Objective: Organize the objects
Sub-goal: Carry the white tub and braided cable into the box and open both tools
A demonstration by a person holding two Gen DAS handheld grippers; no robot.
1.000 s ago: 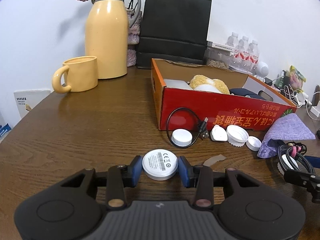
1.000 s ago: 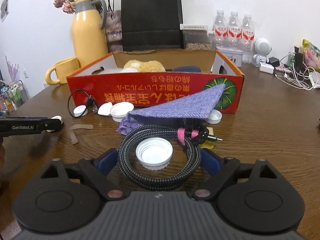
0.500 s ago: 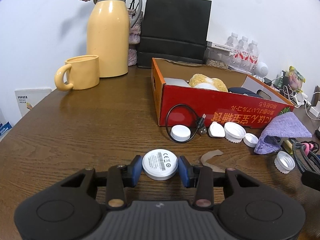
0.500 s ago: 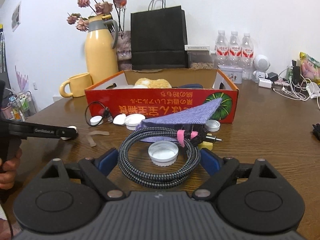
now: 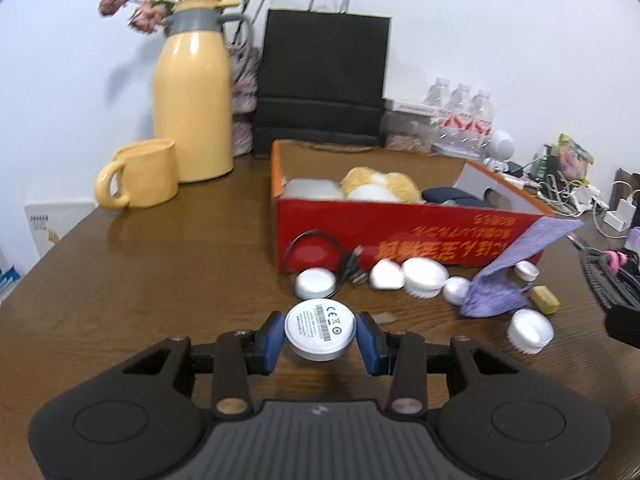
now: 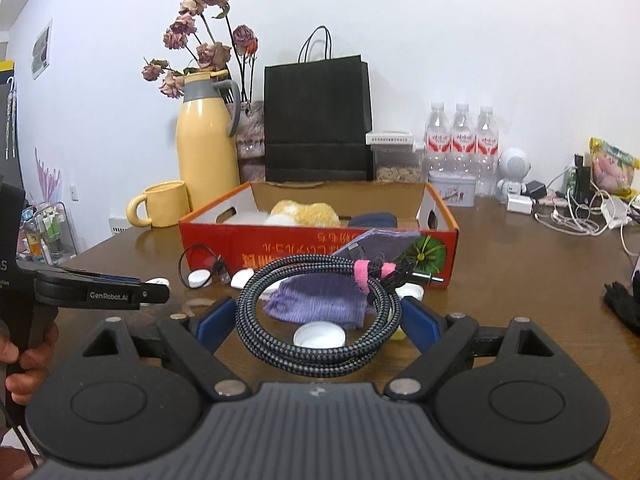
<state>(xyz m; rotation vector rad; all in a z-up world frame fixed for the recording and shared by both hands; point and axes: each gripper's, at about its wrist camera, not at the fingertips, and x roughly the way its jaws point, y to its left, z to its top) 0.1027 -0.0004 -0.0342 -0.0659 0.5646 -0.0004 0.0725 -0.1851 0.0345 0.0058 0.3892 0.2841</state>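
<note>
My left gripper [image 5: 320,338] is shut on a white round disc [image 5: 320,326] with a printed label, held just above the wooden table [image 5: 160,272]. In the right wrist view my right gripper [image 6: 318,320] stands wide, its blue pads pressing both sides of a coiled grey braided cable [image 6: 256,304] with a pink tie, lifted off the table. Beyond both stands the red cardboard box [image 5: 400,232], which holds a yellow plush toy [image 5: 380,184] and a dark item. The left gripper [image 6: 158,288] also shows side-on at the left of the right wrist view, held by a hand.
Several white caps [image 5: 424,276], a thin black cable loop [image 5: 316,240] and a purple cloth [image 5: 496,292] lie before the box. One cap [image 6: 319,336] lies under the held coil. A yellow mug [image 5: 140,180], yellow jug [image 5: 192,100], black bag [image 5: 324,80] and bottles [image 6: 460,140] stand behind.
Both grippers have risen. The right one has lifted the cable coil off the table, leaving the white cap below. The left one has carried the disc a little forward toward the box.
</note>
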